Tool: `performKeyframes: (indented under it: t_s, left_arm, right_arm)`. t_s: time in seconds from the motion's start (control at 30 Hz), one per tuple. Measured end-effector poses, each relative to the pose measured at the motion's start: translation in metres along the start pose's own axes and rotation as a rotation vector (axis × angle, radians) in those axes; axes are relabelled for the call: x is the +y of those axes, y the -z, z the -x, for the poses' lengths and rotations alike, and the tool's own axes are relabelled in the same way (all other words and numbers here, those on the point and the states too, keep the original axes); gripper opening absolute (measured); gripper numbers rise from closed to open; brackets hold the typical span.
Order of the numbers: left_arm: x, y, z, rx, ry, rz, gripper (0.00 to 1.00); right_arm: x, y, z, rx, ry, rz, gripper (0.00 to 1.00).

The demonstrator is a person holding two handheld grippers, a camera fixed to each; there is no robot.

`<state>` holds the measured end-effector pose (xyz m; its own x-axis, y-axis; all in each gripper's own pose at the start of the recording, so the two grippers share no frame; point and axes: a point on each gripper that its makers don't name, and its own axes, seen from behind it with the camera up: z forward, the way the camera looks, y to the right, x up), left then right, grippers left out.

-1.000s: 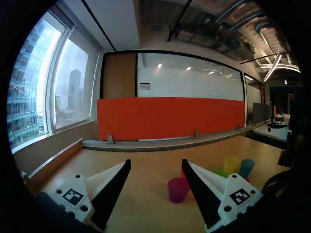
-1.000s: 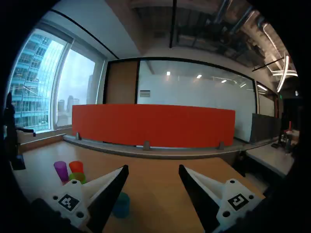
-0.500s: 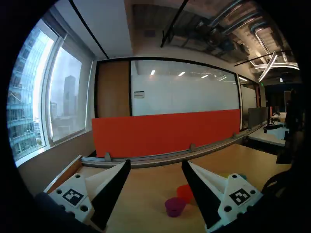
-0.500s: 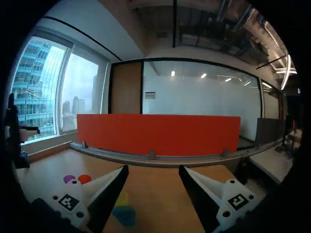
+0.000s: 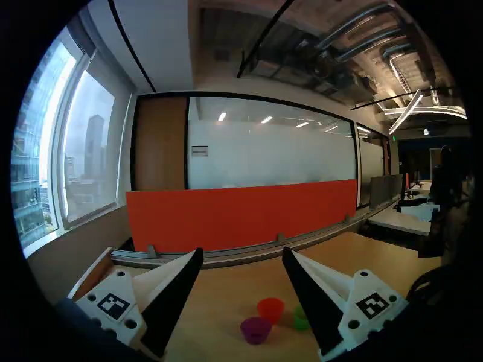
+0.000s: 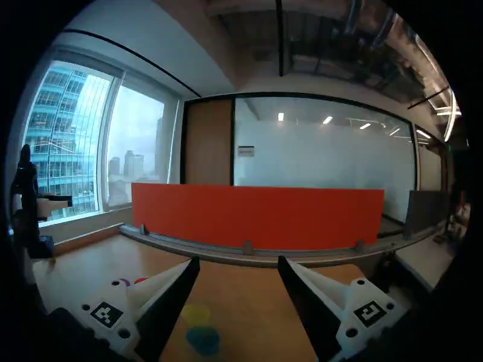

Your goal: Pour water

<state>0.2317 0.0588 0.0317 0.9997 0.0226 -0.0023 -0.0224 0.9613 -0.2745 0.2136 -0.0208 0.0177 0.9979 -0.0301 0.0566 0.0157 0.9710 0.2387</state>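
White plastic with black inner faces, the left tongs (image 5: 240,250) stand spread wide with nothing between the jaws. The right tongs (image 6: 237,260) are spread just as wide and are just as empty. Both are held level above the wooden desk (image 5: 229,292), pointing across it rather than down. To me that looks like a waiting posture and not a reach, so I judge that no pouring has begun.

Low between the left tongs' fingers sits a purple cup (image 5: 256,329), closest to them. An orange cup (image 5: 270,309) is just behind it, and a green cup (image 5: 300,317) is partly hidden by the right-hand finger. Under the right tongs, close to the left-hand finger, a blue cup (image 6: 203,339) lies closest, with a yellow cup (image 6: 195,314) just beyond it.

All five stand upright in tight groups with their mouths up, which suits vessels meant to take or give water. Whether any holds water I cannot tell. One cup will likely need pinching at its wall before it can be tipped.

Farther ahead of both tongs, an orange partition (image 5: 241,214) closes off the desk's far edge.
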Motion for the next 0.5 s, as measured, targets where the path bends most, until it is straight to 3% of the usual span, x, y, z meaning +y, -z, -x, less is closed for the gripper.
performKeyframes:
  t_s: [0.5]
  left_arm:
    - [0.051,0.0,-0.004,-0.018,0.018,0.232,0.97]
  right_arm:
    - [-0.05,0.016,-0.013,-0.009,0.029,-0.255,1.0]
